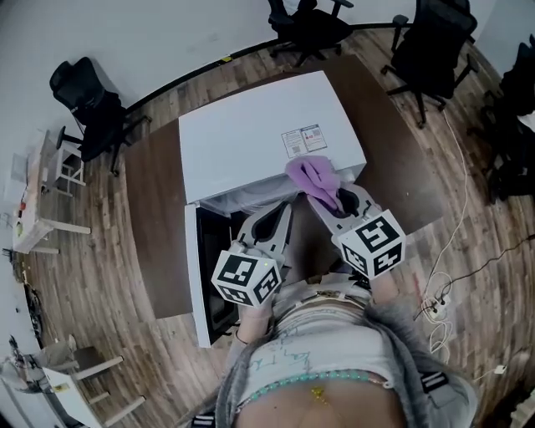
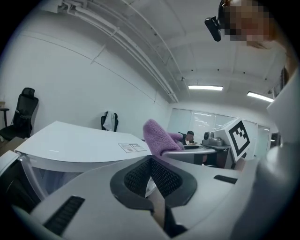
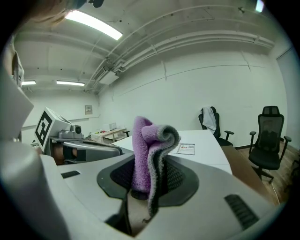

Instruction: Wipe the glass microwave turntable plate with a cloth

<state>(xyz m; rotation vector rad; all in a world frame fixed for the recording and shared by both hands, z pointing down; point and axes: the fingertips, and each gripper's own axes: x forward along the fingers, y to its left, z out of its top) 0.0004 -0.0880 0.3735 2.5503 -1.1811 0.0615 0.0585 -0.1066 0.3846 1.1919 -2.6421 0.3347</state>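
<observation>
A white microwave [image 1: 259, 134] sits in the middle of a brown table [image 1: 155, 217]. Its door [image 1: 194, 276] hangs open on the left side, and it is dark inside. A small label [image 1: 303, 140] is stuck on top, near the right front corner.

A person stands at the front edge of the table and holds both grippers up in front of the microwave.

The left gripper [image 1: 280, 219] is closed. Its two jaws are pressed tight together with nothing between them. It points at the open front of the microwave, near the top edge.

The right gripper [image 1: 334, 205] is just beside it, on the right. Its jaws pinch a purple cloth [image 1: 313, 177]. The cloth is folded, and it sticks up out of the jaws in a soft bunch with a grey edge. It is at the front edge of the microwave top, close to the label.

The two grippers are close together but not touching.

The glass plate cannot be made out in any view.

Black chairs [image 1: 313, 25] stand on the wood floor [image 1: 100, 276] behind the table.
</observation>
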